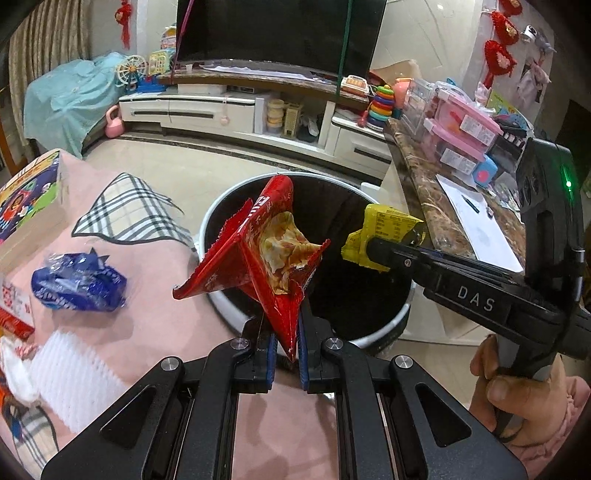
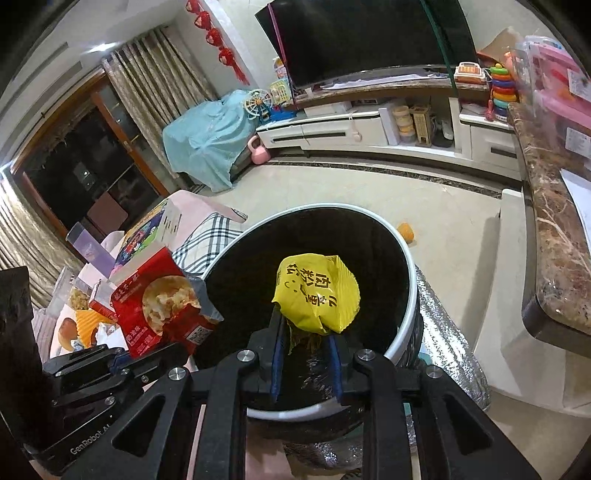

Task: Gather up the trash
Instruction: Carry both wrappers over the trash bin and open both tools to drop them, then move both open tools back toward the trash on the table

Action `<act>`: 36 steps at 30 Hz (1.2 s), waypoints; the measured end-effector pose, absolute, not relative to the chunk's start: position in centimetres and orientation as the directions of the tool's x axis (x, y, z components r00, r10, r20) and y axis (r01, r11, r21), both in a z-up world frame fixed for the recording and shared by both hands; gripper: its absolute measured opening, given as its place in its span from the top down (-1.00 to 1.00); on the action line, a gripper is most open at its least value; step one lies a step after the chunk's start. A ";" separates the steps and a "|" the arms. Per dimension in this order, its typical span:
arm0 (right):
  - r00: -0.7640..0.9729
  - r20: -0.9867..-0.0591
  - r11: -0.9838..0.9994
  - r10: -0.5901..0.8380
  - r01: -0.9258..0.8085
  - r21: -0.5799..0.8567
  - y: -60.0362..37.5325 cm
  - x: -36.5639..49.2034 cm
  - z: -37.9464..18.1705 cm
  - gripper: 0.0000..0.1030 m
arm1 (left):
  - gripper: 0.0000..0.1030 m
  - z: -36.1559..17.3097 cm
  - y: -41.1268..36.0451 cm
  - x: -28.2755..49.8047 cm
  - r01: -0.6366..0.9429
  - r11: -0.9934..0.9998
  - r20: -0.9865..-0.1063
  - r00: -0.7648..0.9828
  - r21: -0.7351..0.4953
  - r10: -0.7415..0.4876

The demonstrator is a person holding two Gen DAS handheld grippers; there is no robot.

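left gripper, seen from its own camera: blue-padded jaws pressed together on the lower corner of a red snack bag, torn open, held over the near rim of a round bin with a white rim and a black liner. right gripper, seen from its own camera: jaws narrowly apart with a crumpled yellow wrapper between them, above the bin's dark opening; whether the pads press on the wrapper cannot be told. surface at left: a pink cloth bearing a crumpled blue wrapper, a plaid cloth, a colourful box and white corrugated paper. room: pale tiled floor, a low white tv cabinet under a dark screen, toys along its top, a pink kettlebell on the floor, a light blue cover over furniture, a marble-topped counter at right carrying pink boxes, red hanging ornaments on the wall, patterned curtains.
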State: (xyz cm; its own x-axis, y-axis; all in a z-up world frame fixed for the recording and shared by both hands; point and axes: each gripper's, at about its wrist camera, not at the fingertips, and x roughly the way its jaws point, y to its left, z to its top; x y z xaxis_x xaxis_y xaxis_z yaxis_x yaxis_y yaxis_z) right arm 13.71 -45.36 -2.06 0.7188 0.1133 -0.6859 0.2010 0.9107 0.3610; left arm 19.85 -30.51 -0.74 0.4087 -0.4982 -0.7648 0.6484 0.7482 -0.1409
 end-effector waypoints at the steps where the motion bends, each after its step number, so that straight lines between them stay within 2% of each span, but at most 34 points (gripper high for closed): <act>1: 0.715 -0.690 0.911 0.116 0.201 0.361 -45.5 13.9 -2.1 0.56 | 0.83 -0.8 -30.6 20.0 0.648 0.748 -0.767 0.405 -0.142 -0.497; 4: 0.706 -0.699 0.910 0.115 0.207 0.358 -45.8 14.3 -2.2 0.51 | 0.83 -1.0 -30.8 20.4 0.644 0.750 -0.774 0.393 -0.153 -0.496; 6: 0.703 -0.702 0.908 0.115 0.212 0.361 -46.0 14.5 -2.3 0.34 | 0.74 -1.2 -30.9 20.6 0.643 0.748 -0.776 0.384 -0.163 -0.500; 7: 0.701 -0.704 0.906 0.116 0.215 0.363 -46.1 14.5 -2.4 0.18 | 0.70 -1.3 -30.9 20.6 0.646 0.745 -0.778 0.378 -0.166 -0.501; 8: 0.699 -0.706 0.905 0.116 0.218 0.365 -46.2 14.6 -2.4 0.08 | 0.58 -1.3 -31.0 20.7 0.646 0.746 -0.780 0.378 -0.163 -0.498; 9: 0.698 -0.707 0.905 0.113 0.221 0.363 -46.2 14.6 -2.4 0.07 | 0.48 -1.4 -31.0 20.7 0.644 0.749 -0.782 0.381 -0.158 -0.492; 11: 0.698 -0.709 0.906 0.101 0.230 0.355 -46.2 14.6 -2.3 0.07 | 0.11 -1.4 -30.9 20.7 0.639 0.754 -0.779 0.390 -0.155 -0.490; 12: 0.699 -0.708 0.905 0.100 0.232 0.357 -46.1 14.5 -2.3 0.07 | 0.07 -1.3 -30.8 20.6 0.633 0.758 -0.777 0.396 -0.155 -0.489; 18: 0.712 -0.696 0.906 0.091 0.231 0.355 -46.2 14.0 -1.7 -0.03 | 0.03 -1.1 -28.6 19.9 0.584 0.791 -0.758 0.428 -0.183 -0.492; 21: 0.727 -0.681 0.906 0.086 0.227 0.357 -45.8 13.6 -1.2 -0.23 | -0.02 -1.3 -26.9 19.1 0.549 0.812 -0.749 0.448 -0.200 -0.487; 23: 0.742 -0.665 0.909 0.083 0.217 0.356 -45.1 13.1 -0.8 -0.44 | -0.02 -1.5 -25.6 18.7 0.519 0.829 -0.745 0.464 -0.210 -0.479; 26: 0.758 -0.647 0.916 0.083 0.198 0.348 -43.7 12.3 -0.4 -0.58 | -0.02 -1.8 -23.2 18.1 0.469 0.851 -0.736 0.486 -0.235 -0.471; 36: 0.787 -0.596 0.927 0.162 0.086 0.366 -36.6 9.7 -0.4 -0.70 | -0.06 -2.9 -13.7 14.9 0.320 0.918 -0.719 0.577 -0.237 -0.387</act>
